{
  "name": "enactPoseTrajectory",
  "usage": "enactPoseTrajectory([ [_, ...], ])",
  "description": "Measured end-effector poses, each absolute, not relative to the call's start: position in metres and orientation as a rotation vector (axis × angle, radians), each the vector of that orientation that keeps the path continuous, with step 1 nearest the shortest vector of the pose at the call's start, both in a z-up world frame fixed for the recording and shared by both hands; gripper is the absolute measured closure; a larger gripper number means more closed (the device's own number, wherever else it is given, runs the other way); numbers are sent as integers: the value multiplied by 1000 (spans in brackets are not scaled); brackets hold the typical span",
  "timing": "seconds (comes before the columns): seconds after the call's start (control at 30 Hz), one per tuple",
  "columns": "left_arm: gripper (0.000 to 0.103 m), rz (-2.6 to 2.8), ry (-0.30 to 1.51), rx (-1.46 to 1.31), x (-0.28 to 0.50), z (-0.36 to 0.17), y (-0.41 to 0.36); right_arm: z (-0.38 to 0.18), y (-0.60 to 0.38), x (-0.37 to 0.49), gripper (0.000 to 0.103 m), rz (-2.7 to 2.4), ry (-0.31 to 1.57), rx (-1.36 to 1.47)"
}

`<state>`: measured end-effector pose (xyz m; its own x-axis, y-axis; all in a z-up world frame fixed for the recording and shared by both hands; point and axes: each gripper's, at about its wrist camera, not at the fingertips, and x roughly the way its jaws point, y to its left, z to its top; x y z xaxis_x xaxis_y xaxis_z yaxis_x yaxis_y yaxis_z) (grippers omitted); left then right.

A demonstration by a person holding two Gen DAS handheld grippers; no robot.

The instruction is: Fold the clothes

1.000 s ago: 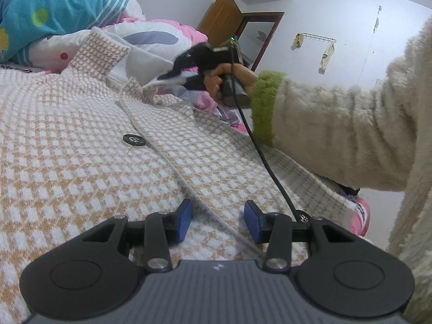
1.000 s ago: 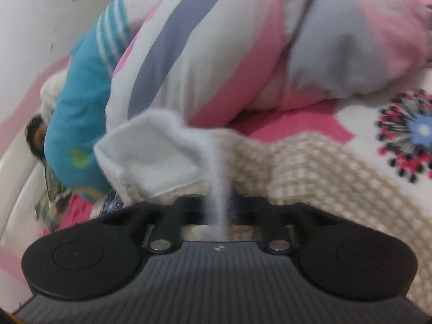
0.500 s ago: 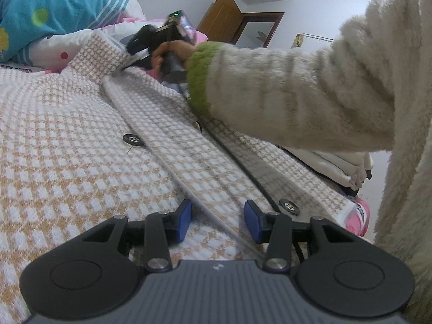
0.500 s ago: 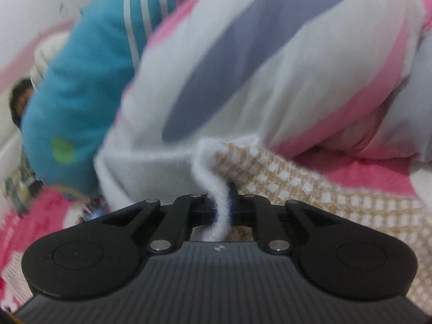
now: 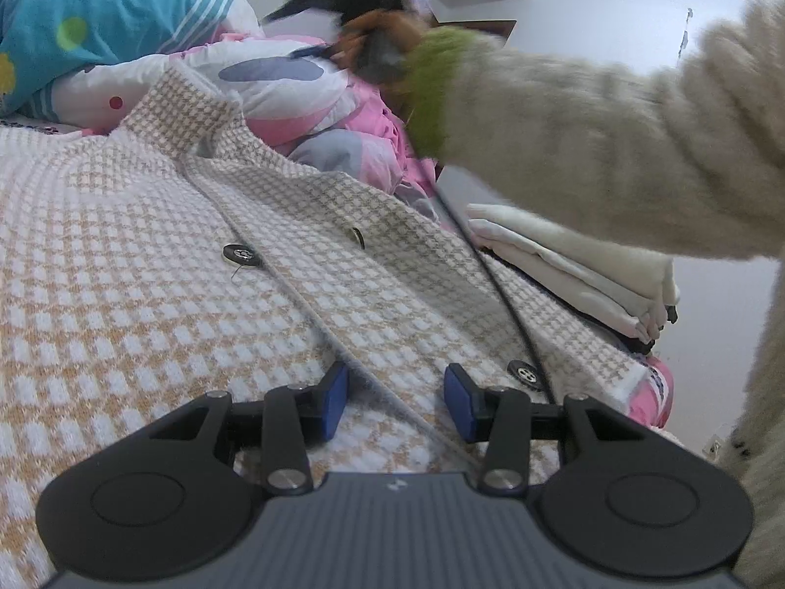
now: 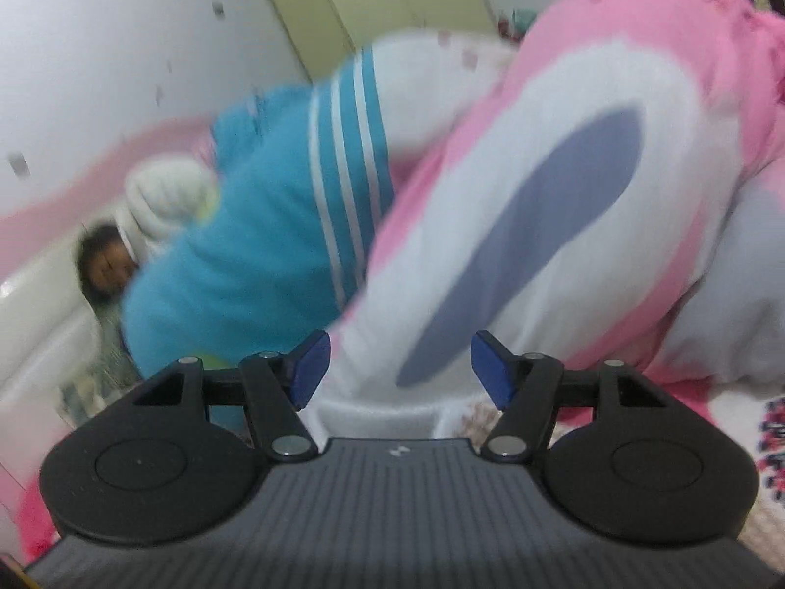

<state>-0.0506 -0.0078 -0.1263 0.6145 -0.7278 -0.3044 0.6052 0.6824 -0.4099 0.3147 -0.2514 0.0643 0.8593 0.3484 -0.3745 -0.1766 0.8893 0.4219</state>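
Left hand-held gripper (image 5: 396, 400) sits low over the checked cardigan (image 5: 147, 294), blue pads apart w/ the front edge running between them; pads don't press the fabric, so released. Right hand-held gripper (image 6: 400, 368) has just been opening, nothing between its pads now; in left view it's blurred, up above the cardigan's collar end, held by a hand (image 5: 378, 44) in a fluffy cream sleeve (image 5: 588, 147) w/ green cuff. Cardigan: tan-and-white houndstooth knit, spread flat on the bed, front panels laid over, dark buttons (image 5: 240, 253) along the placket, collar toward the pink/white/grey duvet (image 5: 304, 93). Folded cream clothes (image 5: 579, 265) lie just right of the cardigan.
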Motion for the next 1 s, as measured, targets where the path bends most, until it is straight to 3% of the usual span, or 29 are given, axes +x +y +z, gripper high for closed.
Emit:
enactPoseTrajectory([
  [0.23,58,-785,574,-362,-40,-119,-1,106,-303,172,40,273,467,366],
  [0.57,52,-797,818,-550,-32,-100,17,29,-350,-47,40,144,660,322],
  [0.83,57,-759,929,-494,-47,-90,-4,-77,-412,-150,43,27,646,887],
  [1.0,58,-714,968,-486,-50,-90,-16,-116,-422,-166,48,88,612,1108],
])
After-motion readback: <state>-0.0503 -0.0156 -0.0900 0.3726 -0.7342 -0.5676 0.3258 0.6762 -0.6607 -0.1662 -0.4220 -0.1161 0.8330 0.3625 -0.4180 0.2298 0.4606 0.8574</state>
